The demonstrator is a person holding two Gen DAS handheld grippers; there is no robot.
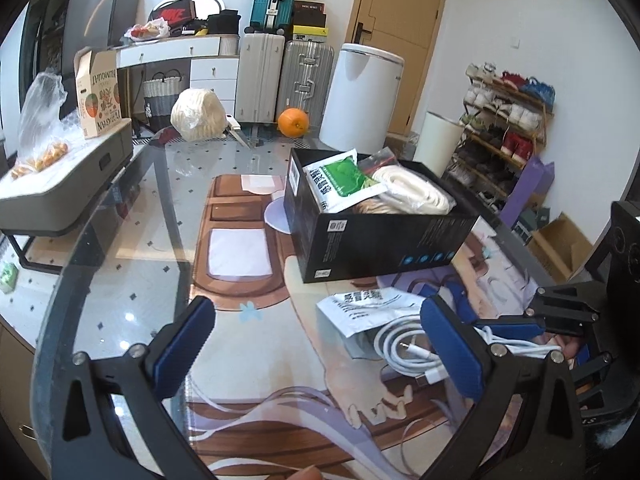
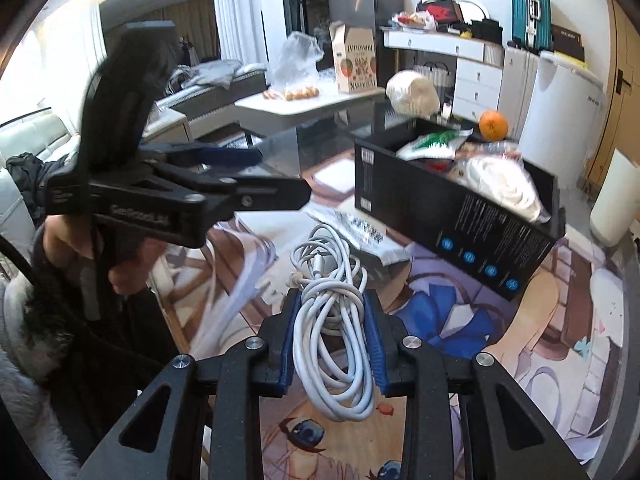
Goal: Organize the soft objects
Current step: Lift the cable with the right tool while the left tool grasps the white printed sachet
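**Cable gripped, loose loops a risk**

Our right tongs (image 2: 331, 336) clamp the white cable bundle (image 2: 334, 320), nearest us, just short of the black box (image 2: 460, 216). Our left tongs (image 1: 316, 344) gape, empty. Beyond the cable, dangling loops may snag the box's near wall or drag the white packet (image 2: 352, 228).

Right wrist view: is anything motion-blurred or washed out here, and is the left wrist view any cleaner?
Right wrist view: the black box and its contents are smeared, the window side at upper left is blown out, while the white cable in the right claw stays sharp. Left wrist view: crisp overall, with strong fisheye bending at the edges and small light glints on the glass table.
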